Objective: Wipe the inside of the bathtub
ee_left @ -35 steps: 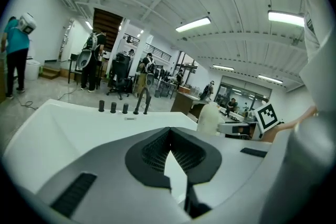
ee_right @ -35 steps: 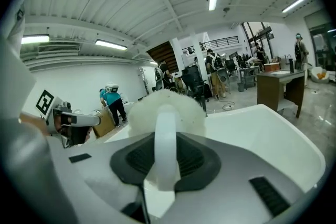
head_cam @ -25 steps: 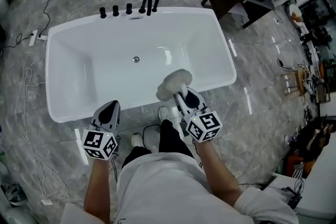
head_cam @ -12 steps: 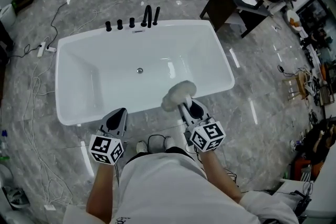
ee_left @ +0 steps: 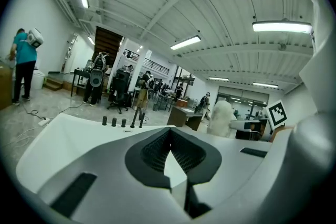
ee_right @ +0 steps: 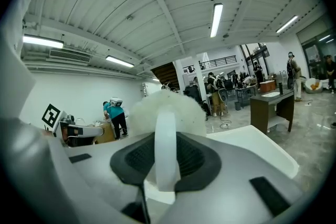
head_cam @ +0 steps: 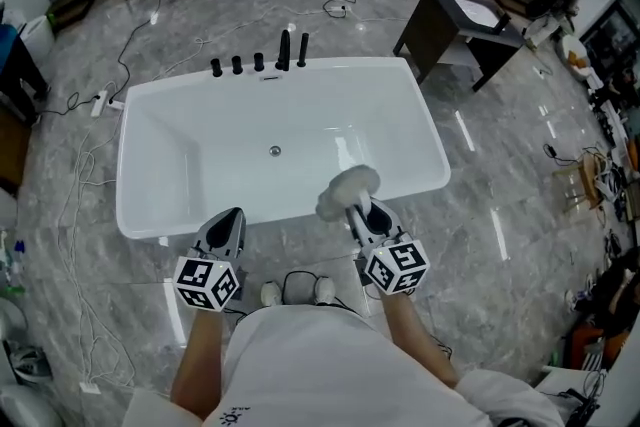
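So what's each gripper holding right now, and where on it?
The right gripper is shut on the fluffy white brush, clamping its white handle below the head. The left gripper is shut on nothing.

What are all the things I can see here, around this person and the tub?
bathtub: one, white, middle of the grey floor
drain: one, metal, bathtub bottom
tap fittings: five, black, far bathtub rim
table: one, dark, beyond the bathtub's right end
power strip: one, white, floor left of the bathtub
brush: one, white and fluffy, over the near rim, handle in the right gripper
shoes: two, white, by the near rim
left gripper: one, shut, empty
right gripper: one, shut on the brush
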Motion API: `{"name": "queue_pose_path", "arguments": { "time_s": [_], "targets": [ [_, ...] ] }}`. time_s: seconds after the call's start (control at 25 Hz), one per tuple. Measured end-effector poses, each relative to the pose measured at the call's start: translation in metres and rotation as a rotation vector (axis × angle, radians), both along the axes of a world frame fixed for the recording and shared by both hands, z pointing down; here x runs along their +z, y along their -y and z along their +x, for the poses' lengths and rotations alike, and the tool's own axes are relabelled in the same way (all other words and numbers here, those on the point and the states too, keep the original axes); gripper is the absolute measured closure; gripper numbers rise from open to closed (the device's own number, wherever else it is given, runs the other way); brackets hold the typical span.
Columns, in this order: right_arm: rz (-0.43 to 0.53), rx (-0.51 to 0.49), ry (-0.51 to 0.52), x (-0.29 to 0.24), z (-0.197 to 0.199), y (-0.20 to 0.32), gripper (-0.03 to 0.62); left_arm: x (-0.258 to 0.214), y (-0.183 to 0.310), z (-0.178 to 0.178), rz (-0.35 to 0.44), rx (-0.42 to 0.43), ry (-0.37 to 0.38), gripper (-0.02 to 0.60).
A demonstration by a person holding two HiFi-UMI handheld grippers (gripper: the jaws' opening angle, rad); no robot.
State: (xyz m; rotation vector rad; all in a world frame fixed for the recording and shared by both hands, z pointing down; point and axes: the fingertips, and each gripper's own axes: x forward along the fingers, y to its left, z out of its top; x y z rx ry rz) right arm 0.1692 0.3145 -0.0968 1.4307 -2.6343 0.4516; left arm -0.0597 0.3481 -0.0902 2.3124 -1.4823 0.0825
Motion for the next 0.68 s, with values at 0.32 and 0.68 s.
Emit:
{"name": "queue_pose_path", "arguments": {
  "time_s": [0.32, 0.68],
  "targets": [
    [0.001, 0.012, 0.004, 0.004, 0.035, -0.002, 0.496, 0.002, -0.007, 0.033, -0.005, 0.008, 0.052, 0.571],
    [-0.001, 0.009, 0.002, 0.003, 0.043, 0.004, 0.496, 0.0, -0.009, 0.037, -0.014, 0.014, 0.071, 0.571]
  ]
}}
